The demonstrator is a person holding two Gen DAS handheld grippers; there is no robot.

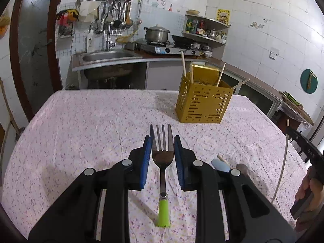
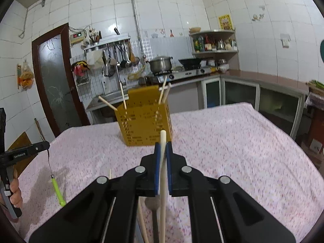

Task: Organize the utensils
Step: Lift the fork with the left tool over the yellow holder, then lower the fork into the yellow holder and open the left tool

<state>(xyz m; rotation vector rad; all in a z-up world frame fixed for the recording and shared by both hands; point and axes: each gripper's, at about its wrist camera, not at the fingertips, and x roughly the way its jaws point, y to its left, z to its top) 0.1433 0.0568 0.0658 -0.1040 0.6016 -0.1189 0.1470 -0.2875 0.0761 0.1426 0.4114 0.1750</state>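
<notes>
With the left claw [image 1: 162,158] pinching the fork [image 1: 163,154] by its head and the right claw [image 2: 163,162] clamping a chopstick [image 2: 162,162], either could swing and miss the far yellow holder [image 1: 203,103].

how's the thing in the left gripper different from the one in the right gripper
The left gripper holds a fork with metal tines and a green handle; the right gripper is shut on a plain pale chopstick. The fork's broad head fills the gap between the pads, while the chopstick is a thin rod. The fork's handle hangs below its gripper; the chopstick's tip pokes out ahead. Both are off the table, facing the yellow holder.
</notes>
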